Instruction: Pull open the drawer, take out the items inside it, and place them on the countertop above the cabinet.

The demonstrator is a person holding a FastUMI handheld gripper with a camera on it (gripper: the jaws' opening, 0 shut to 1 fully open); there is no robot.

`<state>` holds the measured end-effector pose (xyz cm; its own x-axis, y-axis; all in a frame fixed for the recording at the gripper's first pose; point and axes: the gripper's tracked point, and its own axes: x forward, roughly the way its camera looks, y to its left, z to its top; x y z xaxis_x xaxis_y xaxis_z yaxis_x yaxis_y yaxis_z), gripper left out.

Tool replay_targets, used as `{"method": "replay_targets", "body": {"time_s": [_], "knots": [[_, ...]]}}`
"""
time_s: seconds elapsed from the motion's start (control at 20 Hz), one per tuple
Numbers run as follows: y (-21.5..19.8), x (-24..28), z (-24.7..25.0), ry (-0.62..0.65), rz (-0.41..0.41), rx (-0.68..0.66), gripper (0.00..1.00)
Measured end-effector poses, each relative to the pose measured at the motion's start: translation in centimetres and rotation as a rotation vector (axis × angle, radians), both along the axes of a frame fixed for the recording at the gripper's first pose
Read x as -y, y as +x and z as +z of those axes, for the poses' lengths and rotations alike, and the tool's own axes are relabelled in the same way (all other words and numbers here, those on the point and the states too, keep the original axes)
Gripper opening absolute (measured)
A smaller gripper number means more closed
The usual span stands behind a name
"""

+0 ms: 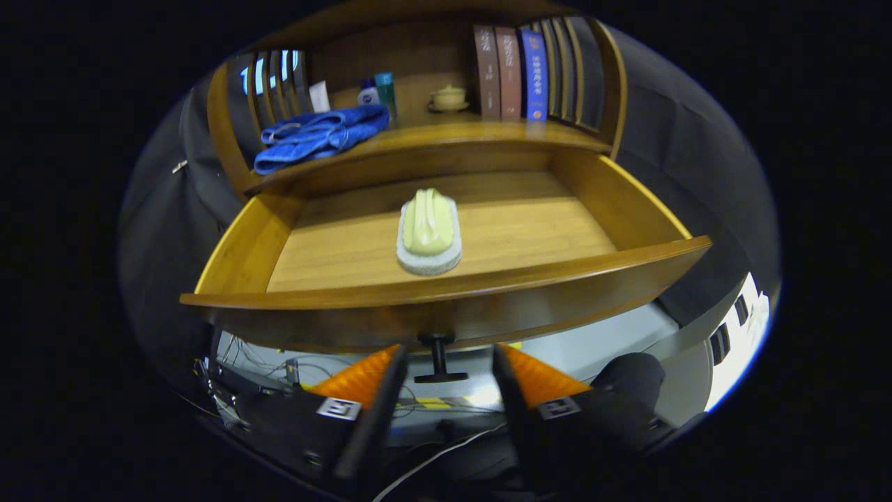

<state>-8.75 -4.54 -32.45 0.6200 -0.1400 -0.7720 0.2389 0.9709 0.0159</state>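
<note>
A wooden drawer (446, 279) is standing pulled well out of its cabinet, just ahead of and above the gripper (446, 359). The two fingers are sitting apart, and the drawer's dark knob (439, 357) is hanging between them on its short stem; neither finger is visibly pressing on it. Beyond the drawer's front panel, a scrubbing brush (428, 231) with a pale green handle and a white base is lying on the drawer floor, roughly in line with the gap between the fingers and with bare wood on both sides. Farther beyond, the countertop (481, 132) above the cabinet is carrying a crumpled blue towel (317, 136) to the left of the fingers' line. Behind the towel, small bottles (380, 90) are standing upright, with a small lidded cup (448, 97) on a saucer beside them. To the right, a few books (512, 73) are standing upright against wooden slats.
</note>
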Motion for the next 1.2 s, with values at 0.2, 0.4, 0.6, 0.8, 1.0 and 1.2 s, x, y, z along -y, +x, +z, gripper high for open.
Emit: {"method": "replay_targets", "body": {"time_s": [0.2, 0.4, 0.6, 0.8, 1.0, 1.2], "knots": [[-0.5, 1.8, 3.4, -0.015, -0.056, 0.069, 0.98], [2.1, 0.8, 8.2, 0.032, -0.024, 0.164, 0.99], [8.2, -0.5, 9.9, 0.072, 0.054, 0.179, 0.99], [14.2, -1.0, 6.6, 0.076, 0.083, 0.07, 0.98], [17.6, -1.0, 2.1, 0.082, 0.093, -0.089, 0.98], [19.2, -0.6, -1.7, 0.121, 0.072, -0.251, 0.93]]}}
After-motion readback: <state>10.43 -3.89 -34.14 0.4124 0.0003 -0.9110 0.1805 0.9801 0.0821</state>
